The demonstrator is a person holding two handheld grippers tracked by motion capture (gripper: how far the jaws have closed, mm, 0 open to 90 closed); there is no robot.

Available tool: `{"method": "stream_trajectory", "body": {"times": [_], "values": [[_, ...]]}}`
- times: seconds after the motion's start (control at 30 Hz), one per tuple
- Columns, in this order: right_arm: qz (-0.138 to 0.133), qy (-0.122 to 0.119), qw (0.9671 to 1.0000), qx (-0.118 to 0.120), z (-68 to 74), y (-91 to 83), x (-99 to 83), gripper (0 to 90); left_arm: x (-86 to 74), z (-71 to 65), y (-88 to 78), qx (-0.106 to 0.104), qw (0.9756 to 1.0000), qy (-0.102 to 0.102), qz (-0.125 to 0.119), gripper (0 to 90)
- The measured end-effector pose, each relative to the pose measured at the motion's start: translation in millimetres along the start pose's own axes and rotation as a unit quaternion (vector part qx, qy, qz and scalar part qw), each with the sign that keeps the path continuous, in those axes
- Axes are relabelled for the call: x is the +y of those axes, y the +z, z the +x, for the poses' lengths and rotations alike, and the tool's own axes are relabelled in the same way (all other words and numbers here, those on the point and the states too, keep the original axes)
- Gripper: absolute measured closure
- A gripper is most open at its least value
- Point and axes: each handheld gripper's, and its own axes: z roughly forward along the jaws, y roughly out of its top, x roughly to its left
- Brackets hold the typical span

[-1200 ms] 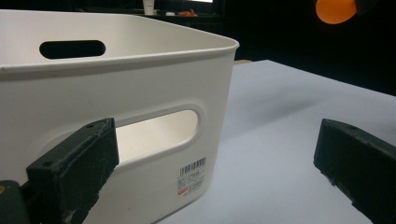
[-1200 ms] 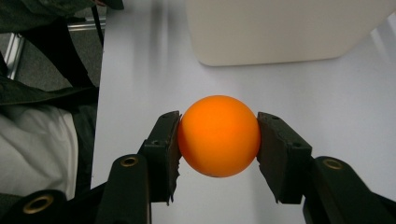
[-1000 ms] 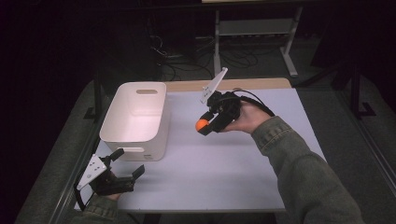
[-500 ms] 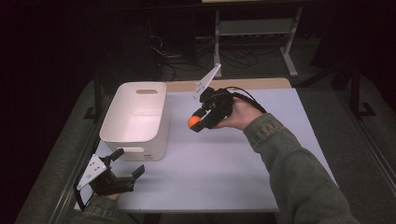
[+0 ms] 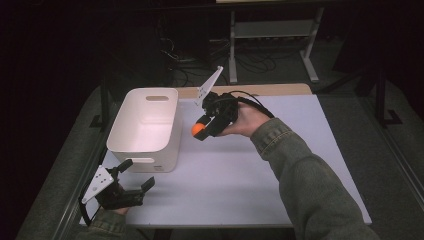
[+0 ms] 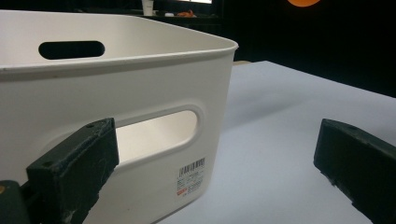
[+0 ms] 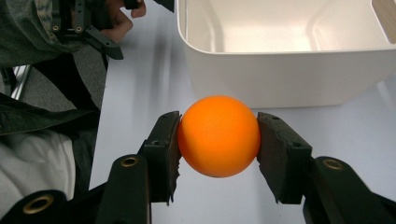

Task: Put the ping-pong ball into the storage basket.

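White tabletop (image 5: pixel 240 170), matte, plain, with a strip of bare wood along its far edge; grey padded border down both sides. Room dark, black backdrop, a pale metal shelf frame (image 5: pixel 272 37) and loose cables on the floor behind the table. White plastic bin (image 5: pixel 145 127) sits at table's left, upright, slot handles in its end walls; near wall carries a small barcode sticker (image 6: pixel 191 176), red-and-black print too small to read. No other writing legible. Right gripper (image 5: pixel 201 131) clenched on an orange ball (image 5: pixel 199 130), both pads pressing its sides in the right gripper view (image 7: pixel 218 136), held above the table just beside the bin's right wall, outside the rim. Left gripper (image 5: pixel 134 176) at the near left corner, jaws spread wide with nothing between them, pointing at the bin's near wall, close to it, not touching. Green-grey sleeve (image 5: pixel 305 175) on the right arm.
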Motion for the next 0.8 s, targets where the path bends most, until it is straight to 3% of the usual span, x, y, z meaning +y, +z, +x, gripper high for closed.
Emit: {"method": "stream_trajectory", "body": {"times": [0.8], "values": [[-0.007, -0.020, 0.9996, 0.020, -3.7, 20.9, 38.9, 50.4, -0.1, 0.4, -0.6, -0.002, 1.0000, -0.001, 0.000, 0.0]]}}
